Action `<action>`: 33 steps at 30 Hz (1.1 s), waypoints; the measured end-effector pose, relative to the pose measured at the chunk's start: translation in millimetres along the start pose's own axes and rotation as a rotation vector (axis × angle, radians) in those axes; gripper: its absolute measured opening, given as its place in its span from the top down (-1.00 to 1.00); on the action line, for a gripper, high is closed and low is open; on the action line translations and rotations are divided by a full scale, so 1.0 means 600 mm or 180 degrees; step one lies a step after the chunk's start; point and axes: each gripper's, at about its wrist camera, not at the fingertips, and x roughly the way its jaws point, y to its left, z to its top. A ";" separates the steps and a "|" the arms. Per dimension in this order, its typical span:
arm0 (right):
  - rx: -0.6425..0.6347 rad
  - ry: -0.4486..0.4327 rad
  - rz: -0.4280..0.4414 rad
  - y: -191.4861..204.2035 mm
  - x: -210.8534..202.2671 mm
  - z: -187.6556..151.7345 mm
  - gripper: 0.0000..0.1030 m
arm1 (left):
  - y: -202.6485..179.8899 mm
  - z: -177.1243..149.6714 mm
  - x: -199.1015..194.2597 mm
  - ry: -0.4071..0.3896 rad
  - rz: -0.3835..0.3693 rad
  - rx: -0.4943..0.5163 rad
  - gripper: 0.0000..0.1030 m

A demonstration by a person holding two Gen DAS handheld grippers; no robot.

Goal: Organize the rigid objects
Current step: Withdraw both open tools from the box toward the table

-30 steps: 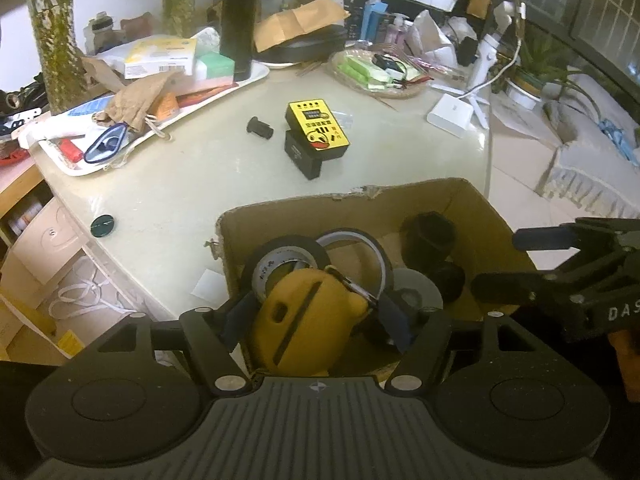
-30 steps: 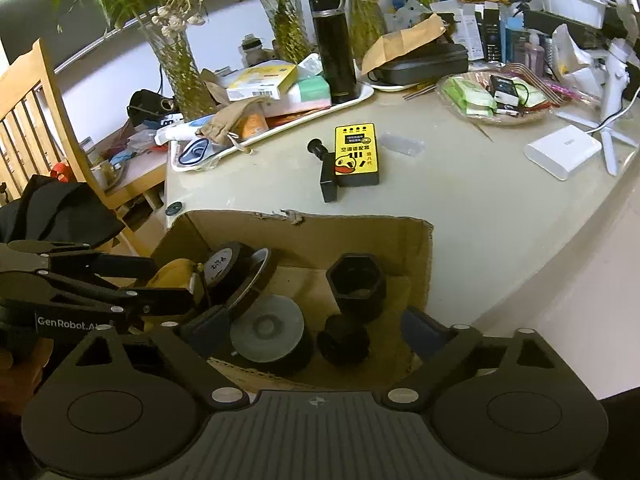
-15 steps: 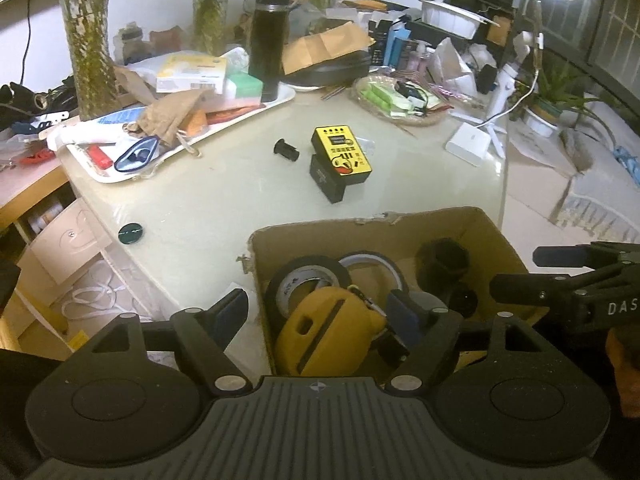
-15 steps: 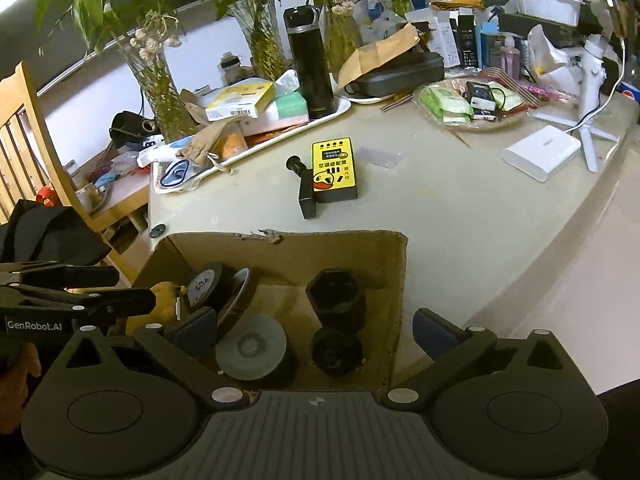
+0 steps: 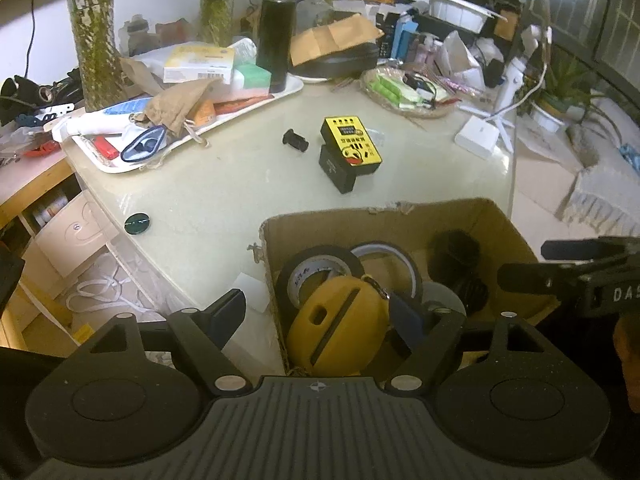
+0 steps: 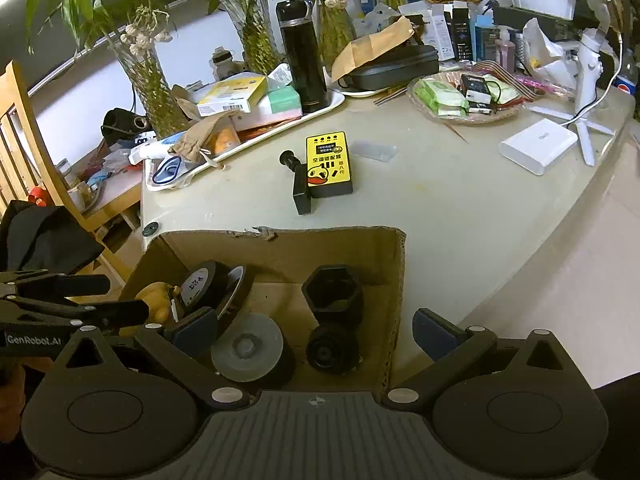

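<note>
A cardboard box [image 5: 400,216] at the table's near edge holds a yellow rounded case [image 5: 340,328], black tape rolls [image 5: 320,272], a black hexagonal part [image 6: 332,292] and a grey disc [image 6: 248,348]. My left gripper [image 5: 316,312] hovers over the box's left wall, jaws opening. The yellow case lies between them, and the left pad stands clear outside the box. My right gripper [image 6: 314,326] is open wide astride the box's right wall, holding nothing. On the table beyond lie a yellow device [image 5: 352,144], a black block [image 5: 336,172] and a small black cylinder [image 5: 295,141].
A white tray [image 5: 120,166] of clutter and a black flask [image 5: 276,32] stand at the back left. A wicker basket [image 5: 416,108] and a white box [image 5: 478,140] are at the right. A dark green disc [image 5: 137,225] lies near the table's left edge. A wooden chair [image 6: 20,128] is on the left.
The left jaws have spread off the yellow case, which now rests in the box, and the left gripper has drawn back. The right jaws have widened a little.
</note>
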 end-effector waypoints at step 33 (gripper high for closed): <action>0.0162 -0.0031 0.0073 -0.019 0.009 0.025 -1.00 | 0.032 0.064 0.022 -0.0261 0.0018 -0.0160 -0.74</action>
